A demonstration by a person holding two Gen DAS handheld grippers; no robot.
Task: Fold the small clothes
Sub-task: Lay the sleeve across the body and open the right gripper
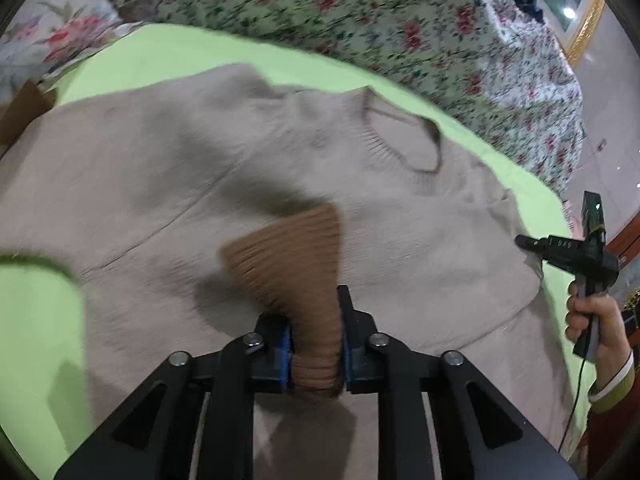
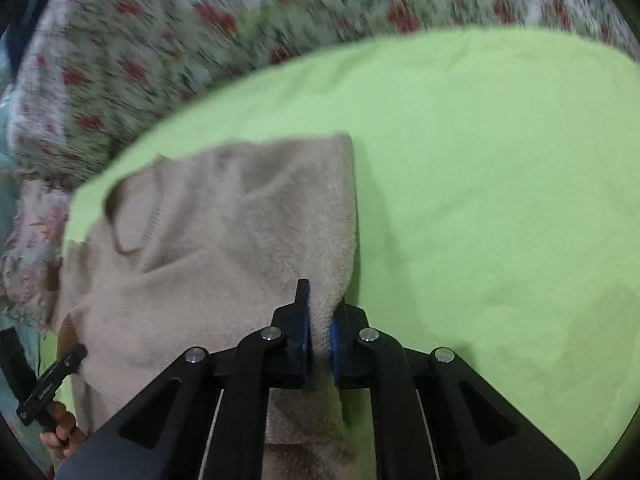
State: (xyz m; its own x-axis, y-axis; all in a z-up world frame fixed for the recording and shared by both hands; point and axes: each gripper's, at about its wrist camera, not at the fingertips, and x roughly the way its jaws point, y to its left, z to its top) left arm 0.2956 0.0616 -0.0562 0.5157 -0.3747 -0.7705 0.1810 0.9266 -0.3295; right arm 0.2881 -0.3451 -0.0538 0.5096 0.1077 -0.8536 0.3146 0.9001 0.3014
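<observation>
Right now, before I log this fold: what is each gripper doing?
Left gripper: shut on the brown ribbed cuff.
Right gripper: shut on the beige sweater edge.

Left tongs (image 1: 316, 332) clamped on brown ribbed cuff (image 1: 296, 264) over beige sweater (image 1: 160, 184).

It was a bedroom in a home: a rose-printed floral quilt (image 1: 400, 40) covered the bed, a lime-green sheet (image 2: 480, 160) lay spread on top of it, and a floral pillow (image 1: 60, 36) sat beside the quilt.
</observation>
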